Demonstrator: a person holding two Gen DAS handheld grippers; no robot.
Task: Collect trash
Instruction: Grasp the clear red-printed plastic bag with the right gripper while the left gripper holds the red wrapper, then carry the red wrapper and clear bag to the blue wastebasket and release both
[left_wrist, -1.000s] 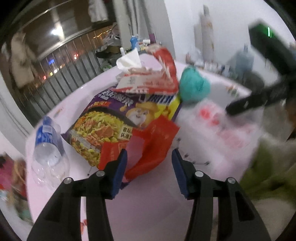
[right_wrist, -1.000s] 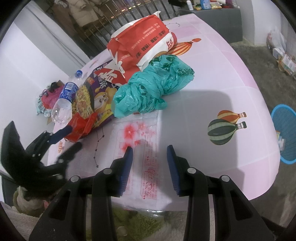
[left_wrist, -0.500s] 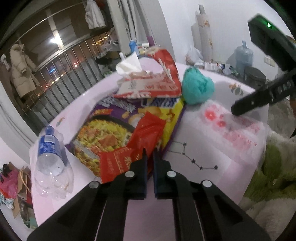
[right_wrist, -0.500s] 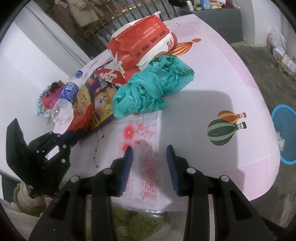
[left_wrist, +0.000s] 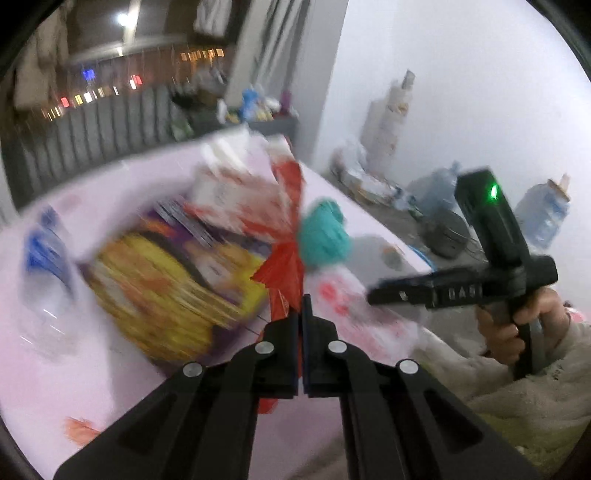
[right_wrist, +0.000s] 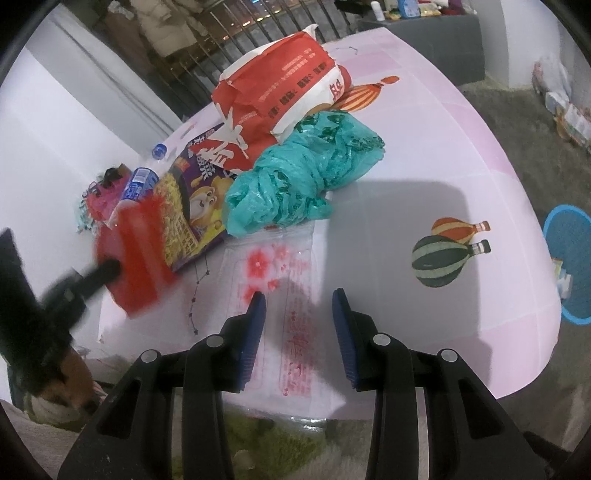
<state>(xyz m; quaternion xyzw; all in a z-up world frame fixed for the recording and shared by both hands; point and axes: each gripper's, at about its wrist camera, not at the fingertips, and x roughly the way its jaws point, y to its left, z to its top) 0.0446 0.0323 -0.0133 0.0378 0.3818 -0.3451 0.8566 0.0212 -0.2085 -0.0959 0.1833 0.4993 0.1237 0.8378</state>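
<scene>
Red wrapper pinched, clear of the pile

My left gripper (left_wrist: 302, 328) is clamped on the red wrapper (right_wrist: 138, 254), which hangs above the table (right_wrist: 424, 155) edge; my right gripper (right_wrist: 298, 321) sits unclenched and empty, nearer the clear packet (right_wrist: 291, 314).

A round pink table (right_wrist: 461, 155) stands by white walls (left_wrist: 461, 74); beyond it a barred railing (left_wrist: 92, 129), water jugs (left_wrist: 543, 218) and grey floor (right_wrist: 517, 103)

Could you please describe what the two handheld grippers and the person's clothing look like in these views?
Both the left gripper and right gripper have black plastic linkage arms with silver rivets and blue ribbed pads. The right gripper's black handle carries a green light and pale lettering. The sleeve is a fuzzy, cream-coloured fabric.
</scene>
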